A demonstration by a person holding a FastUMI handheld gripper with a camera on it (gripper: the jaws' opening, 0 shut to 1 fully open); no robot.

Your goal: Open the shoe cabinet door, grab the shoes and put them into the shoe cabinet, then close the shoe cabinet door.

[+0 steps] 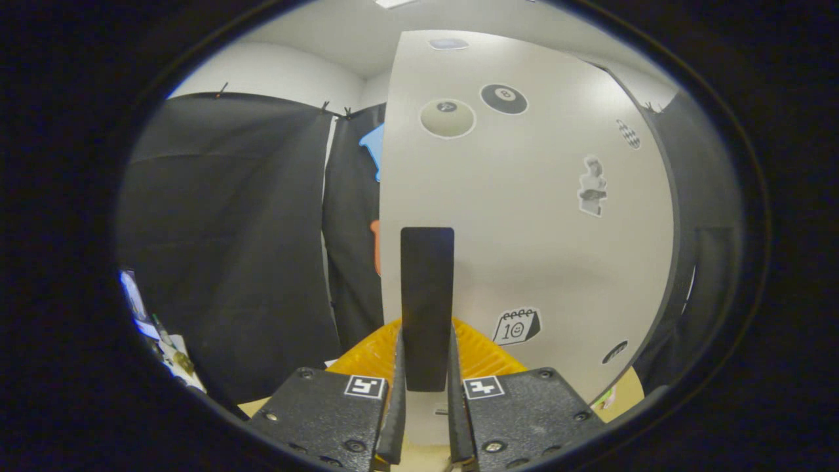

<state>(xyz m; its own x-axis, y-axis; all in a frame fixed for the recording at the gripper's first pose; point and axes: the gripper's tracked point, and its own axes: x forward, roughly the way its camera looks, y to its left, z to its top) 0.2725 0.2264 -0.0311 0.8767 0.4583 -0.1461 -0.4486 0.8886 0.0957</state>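
The gripper [426,367] has its two fingers drawn in close on the black bar handle [427,301] of the shoe cabinet door [557,249], one finger pressed against each side of the handle's lower end. The handle stands upright and runs straight up from between the fingertips. The door itself is a pale, flat panel that rises just ahead of the fingers and spreads off to their right; its left edge lies a little left of the handle. Stickers dot the panel: a black eight-ball sticker [503,98] and a pale ball sticker [447,118] high above the handle, a small bust sticker [592,187] up to the right, and a calendar sticker [516,326] just right of the handle's lower part. Behind the fingertips, low down, a ribbed yellow object [367,357] shows on either side of the handle; I cannot tell what it is. Black cloth [229,262] hangs well beyond the fingers to the left.
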